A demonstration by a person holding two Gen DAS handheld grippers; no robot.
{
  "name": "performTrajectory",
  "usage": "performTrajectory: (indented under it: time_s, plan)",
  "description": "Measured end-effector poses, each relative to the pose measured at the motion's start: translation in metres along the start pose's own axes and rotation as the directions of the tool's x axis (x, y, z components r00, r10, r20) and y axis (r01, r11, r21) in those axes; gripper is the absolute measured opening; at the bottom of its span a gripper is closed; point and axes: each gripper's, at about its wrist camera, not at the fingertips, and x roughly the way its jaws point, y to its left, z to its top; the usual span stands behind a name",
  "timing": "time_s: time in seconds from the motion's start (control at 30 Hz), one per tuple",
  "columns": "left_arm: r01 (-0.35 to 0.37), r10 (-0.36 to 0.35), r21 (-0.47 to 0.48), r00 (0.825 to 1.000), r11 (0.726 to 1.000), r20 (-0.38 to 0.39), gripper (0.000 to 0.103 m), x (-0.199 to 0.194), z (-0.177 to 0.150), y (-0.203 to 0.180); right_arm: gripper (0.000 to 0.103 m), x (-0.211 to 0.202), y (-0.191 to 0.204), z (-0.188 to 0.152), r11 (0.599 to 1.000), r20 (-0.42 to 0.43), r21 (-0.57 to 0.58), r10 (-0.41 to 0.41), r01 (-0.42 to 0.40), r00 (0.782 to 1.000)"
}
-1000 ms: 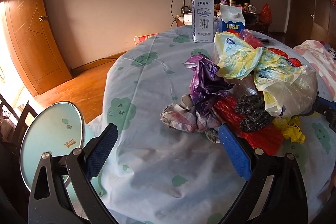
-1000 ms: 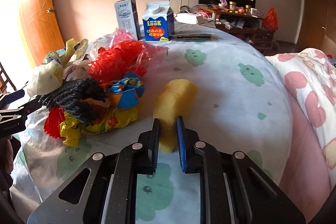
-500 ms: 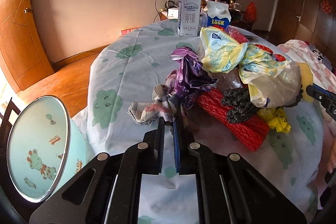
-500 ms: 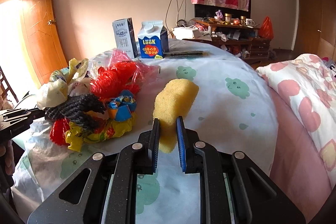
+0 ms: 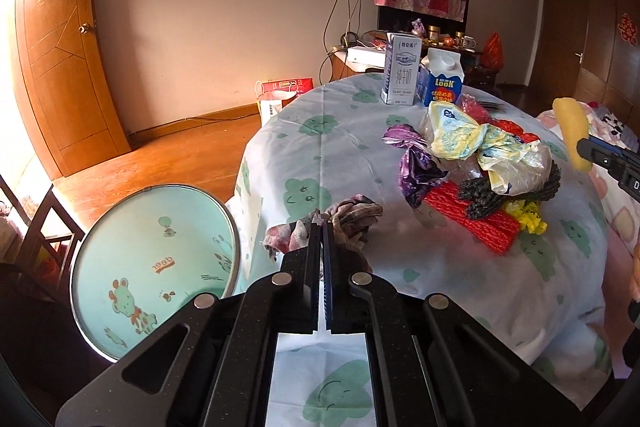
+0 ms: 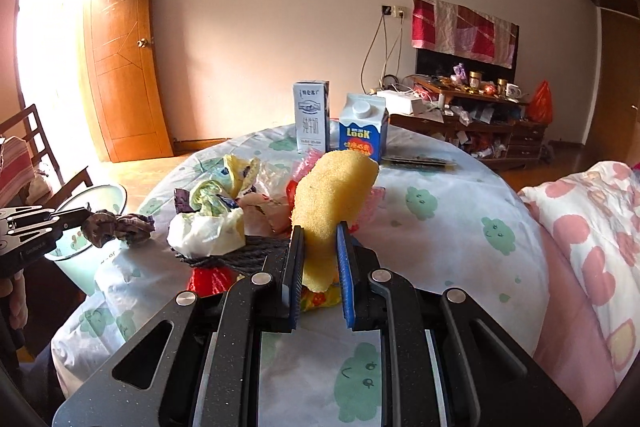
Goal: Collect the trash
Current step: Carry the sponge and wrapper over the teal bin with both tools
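My left gripper [image 5: 322, 225] is shut on a crumpled pink and grey rag [image 5: 352, 221], held off the table's near edge; the right wrist view shows the same rag [image 6: 118, 227] hanging from the left gripper [image 6: 82, 217]. A yellow sponge [image 6: 332, 203] is pinched upright in my right gripper [image 6: 318, 233], lifted above the table. From the left wrist view the sponge [image 5: 572, 131] shows at the far right. A trash pile [image 5: 480, 167] of plastic bags, red netting and black mesh lies on the round table [image 5: 340, 147]. A pale green bin [image 5: 152, 263] stands open at lower left.
Two cartons, a white one [image 5: 400, 75] and a blue one [image 5: 442, 79], stand at the table's far side. A bed with a pink cover [image 6: 592, 239] lies to the right. A wooden chair [image 6: 36, 155] and a door [image 6: 120, 55] are at left.
The left jaws closed on the rag and pulled it away from the pile toward the bin. The right gripper lifted the sponge off the table.
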Motion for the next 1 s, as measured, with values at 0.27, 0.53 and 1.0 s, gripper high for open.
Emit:
performTrajectory:
  time_s: [0.27,0.53,1.0]
  plan:
    - [0.004,-0.003,-0.027,1.000,1.000,0.016,0.000,-0.006,-0.005,0.016,0.017,0.004,0.031,0.013,0.998,0.019,-0.044,0.039,-0.038,0.999]
    - [-0.004,0.006,-0.029,0.999,1.000,0.053,0.000,-0.016,0.005,0.021,0.017,0.005,0.046,0.019,0.996,0.030,-0.059,0.066,-0.064,0.997]
    - [-0.142,0.147,-0.064,0.986,0.988,0.077,0.000,-0.036,0.012,0.057,0.017,0.018,0.091,0.036,0.980,0.037,-0.136,0.149,-0.143,0.988]
